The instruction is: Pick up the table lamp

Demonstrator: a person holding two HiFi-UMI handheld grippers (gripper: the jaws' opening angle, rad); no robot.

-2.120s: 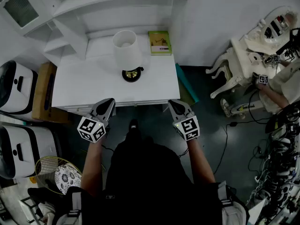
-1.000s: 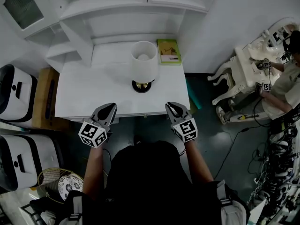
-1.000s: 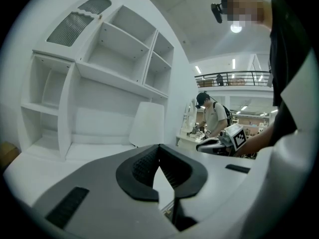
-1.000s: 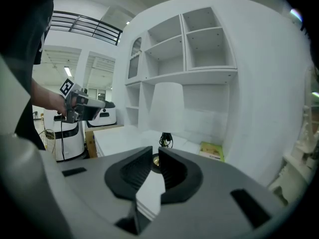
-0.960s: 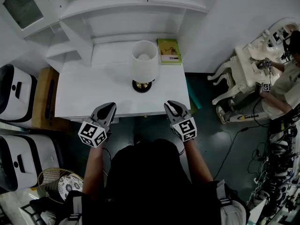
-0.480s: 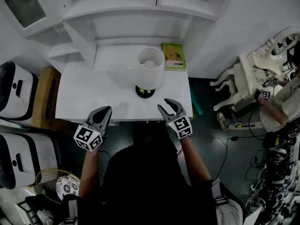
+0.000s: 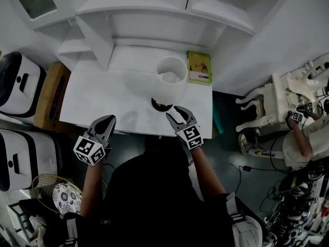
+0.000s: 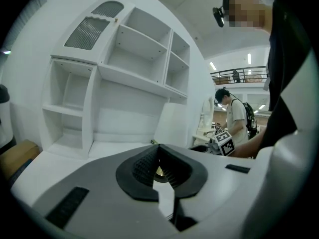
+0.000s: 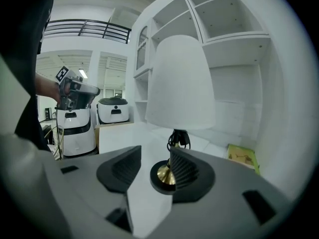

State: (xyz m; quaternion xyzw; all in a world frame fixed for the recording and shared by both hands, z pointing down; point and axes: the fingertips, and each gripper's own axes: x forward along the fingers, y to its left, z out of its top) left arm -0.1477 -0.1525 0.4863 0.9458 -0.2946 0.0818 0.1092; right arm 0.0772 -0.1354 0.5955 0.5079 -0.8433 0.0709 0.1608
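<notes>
Opening its jaws, the right gripper (image 7: pixel 174 113) holds nothing; the table lamp (image 7: pixel 169 81) stands just beyond its tips, the round black base showing in the gap, untouched. The left gripper (image 7: pixel 109 119), well to the lamp's left, has its jaws together and empty. The lamp carries a white tapered shade, a brass collar and a black cord bunched at the stem. It stands on a white table (image 7: pixel 103 94), with a green book (image 7: pixel 199 67) just behind it. From overhead the shade hides most of the base; one jaw covers part of it.
</notes>
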